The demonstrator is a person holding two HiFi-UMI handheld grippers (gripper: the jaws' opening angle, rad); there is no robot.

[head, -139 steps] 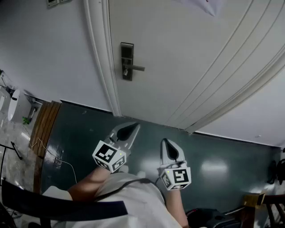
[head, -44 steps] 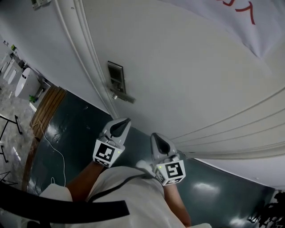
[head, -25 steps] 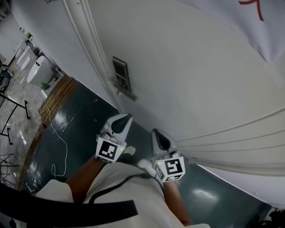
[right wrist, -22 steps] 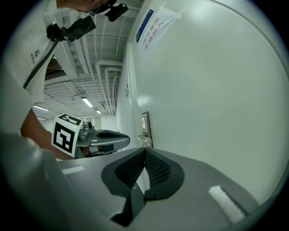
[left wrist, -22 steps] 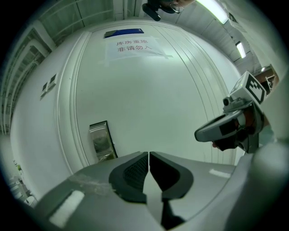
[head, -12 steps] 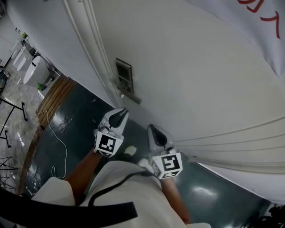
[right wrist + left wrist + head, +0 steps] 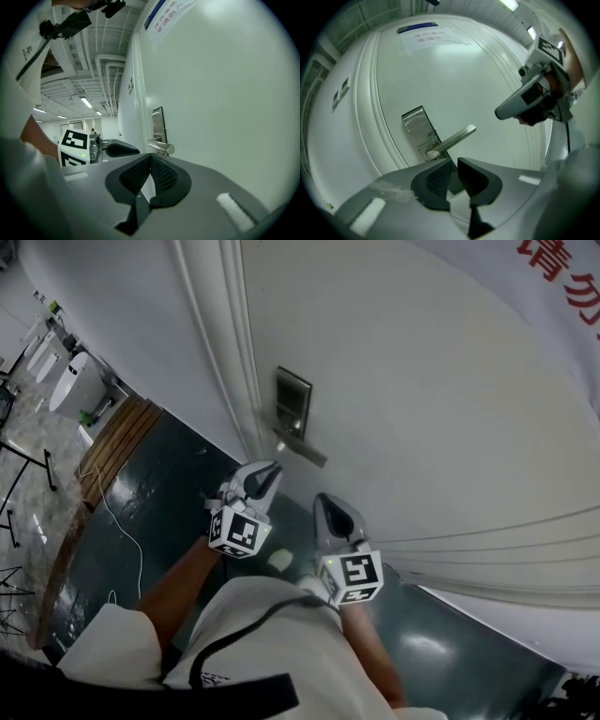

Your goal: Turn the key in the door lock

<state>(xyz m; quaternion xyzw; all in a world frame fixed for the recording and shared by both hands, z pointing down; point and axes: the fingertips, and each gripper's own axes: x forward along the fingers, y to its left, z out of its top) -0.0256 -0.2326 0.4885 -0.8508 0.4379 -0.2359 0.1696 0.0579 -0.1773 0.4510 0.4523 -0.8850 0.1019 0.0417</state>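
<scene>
Left gripper (image 7: 454, 165), jaws just opening slightly, empty

Left gripper (image 7: 263, 476): carried at the end of a bare left forearm (image 7: 176, 585) stretched forward, nose tipped slightly down. Jaws stand a narrow gap apart and have just been opening, with nothing between the pads.

Right gripper (image 7: 325, 502): held beside the left one, near it but not touching, nose roughly level. Jaws closed pad against pad, holding nothing.
</scene>
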